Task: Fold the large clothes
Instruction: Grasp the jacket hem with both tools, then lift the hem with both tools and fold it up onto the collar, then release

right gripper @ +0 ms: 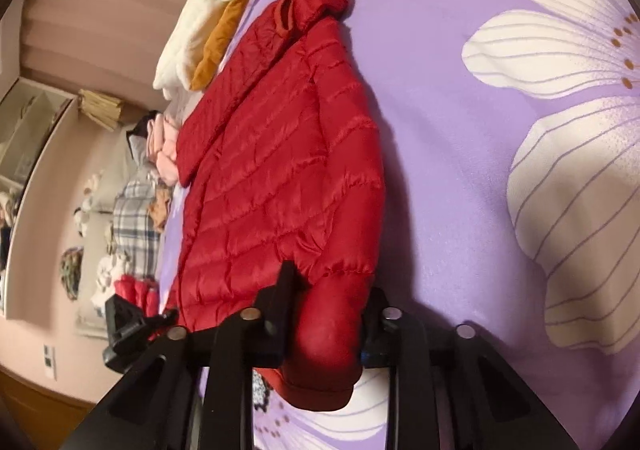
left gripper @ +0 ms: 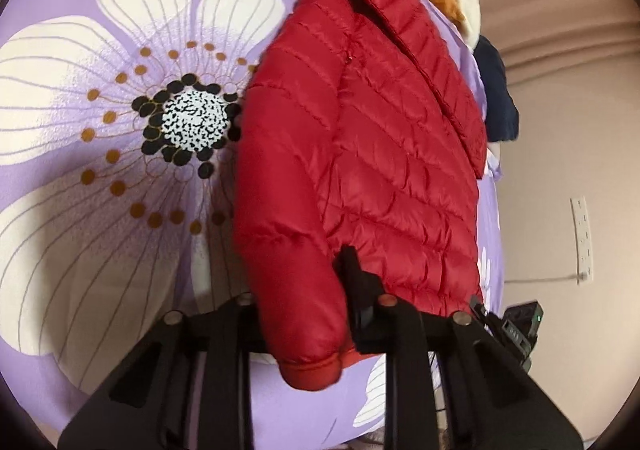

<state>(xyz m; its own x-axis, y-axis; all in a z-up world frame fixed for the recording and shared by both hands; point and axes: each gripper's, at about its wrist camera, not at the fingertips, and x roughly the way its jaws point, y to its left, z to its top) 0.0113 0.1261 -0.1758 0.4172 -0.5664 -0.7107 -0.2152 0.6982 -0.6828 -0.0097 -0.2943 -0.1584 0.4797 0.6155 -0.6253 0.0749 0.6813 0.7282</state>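
A red quilted puffer jacket [left gripper: 372, 138] lies on a purple bedspread with large white flowers [left gripper: 100, 130]. My left gripper [left gripper: 304, 314] is shut on one sleeve of the jacket near its cuff [left gripper: 312, 370]. In the right wrist view the jacket [right gripper: 280, 154] lies the same way, and my right gripper [right gripper: 328, 322] is shut on the other sleeve near its cuff [right gripper: 316, 390]. Each gripper shows at the edge of the other's view, the right one [left gripper: 516, 326] and the left one [right gripper: 128, 326].
A pile of clothes sits at the far end of the bed: a cream garment [right gripper: 212, 2], an orange one [right gripper: 220, 42] and a dark navy one [left gripper: 496, 98]. More clothes and a plaid blanket [right gripper: 136, 218] lie beyond the bed edge. A pink wall with a socket [left gripper: 582, 238] is at the side.
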